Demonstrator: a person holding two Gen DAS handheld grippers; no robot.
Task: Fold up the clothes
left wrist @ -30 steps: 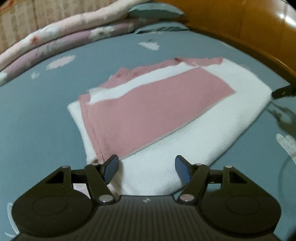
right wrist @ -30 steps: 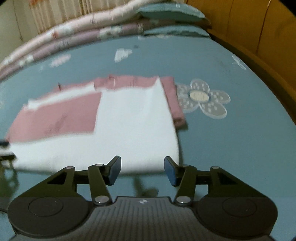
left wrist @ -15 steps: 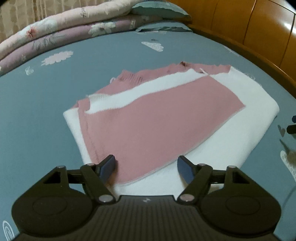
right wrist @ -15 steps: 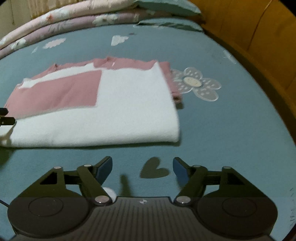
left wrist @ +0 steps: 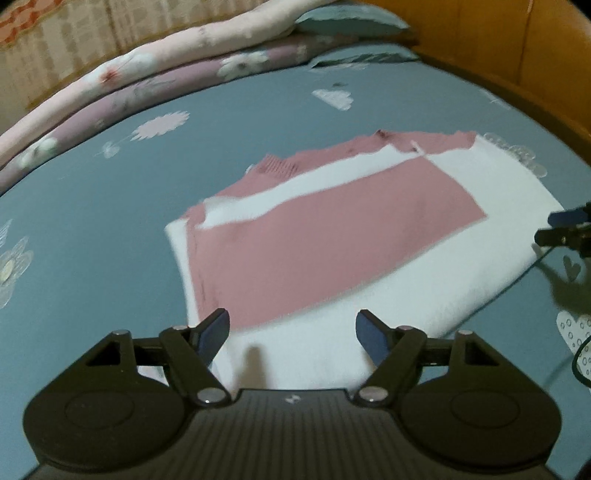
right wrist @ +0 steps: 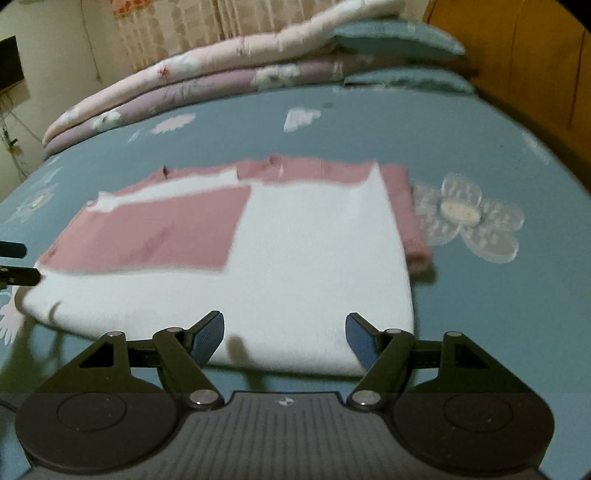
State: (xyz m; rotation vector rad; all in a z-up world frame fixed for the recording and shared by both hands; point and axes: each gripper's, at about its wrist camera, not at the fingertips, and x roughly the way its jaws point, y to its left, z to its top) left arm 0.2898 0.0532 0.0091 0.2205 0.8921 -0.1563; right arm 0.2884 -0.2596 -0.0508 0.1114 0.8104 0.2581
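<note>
Folded pink-and-white garment (left wrist: 332, 236) on the bed (left wrist: 110, 229)

Pink panel lies over white; left tongs (left wrist: 291, 328) and right tongs (right wrist: 284, 334) both spread, pinching nothing.

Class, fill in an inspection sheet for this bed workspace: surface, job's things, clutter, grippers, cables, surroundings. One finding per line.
Surface: blue-grey bedsheet printed with flowers, clouds and hearts.
Job's things: pink and white garment lying folded flat on the sheet, pink panel on top at one end, pink sleeve showing along the far edge.
Clutter: nothing seen.
Grippers: left gripper open above the garment's near white edge; right gripper open above the near edge at the other end; neither grips cloth.
Cables: dark cable at the edge of the left view.
Surroundings: folded floral quilts, blue-grey pillows, wooden headboard, curtain.
</note>
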